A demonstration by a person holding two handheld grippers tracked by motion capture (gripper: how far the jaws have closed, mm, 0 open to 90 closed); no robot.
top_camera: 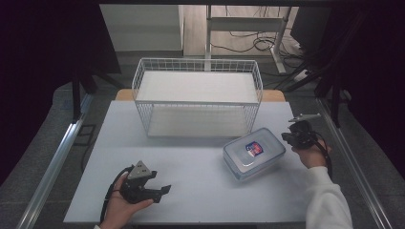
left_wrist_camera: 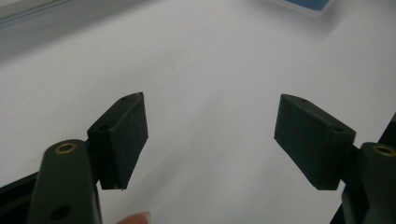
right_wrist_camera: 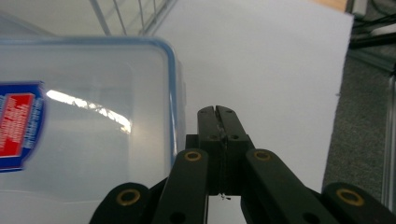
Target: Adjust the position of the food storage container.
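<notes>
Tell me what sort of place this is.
Probably a lab or workshop set up for recording handling trials. A white-covered table stands between metal rails, loose cables lie on the floor behind it, and dark curtains hang at the sides.

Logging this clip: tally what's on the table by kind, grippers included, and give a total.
Wire baskets: 1, white wire basket
Lidded plastic containers: 1, clear container
Handheld grippers: 2, left gripper open, right gripper shut, empty
Total: 4
</notes>
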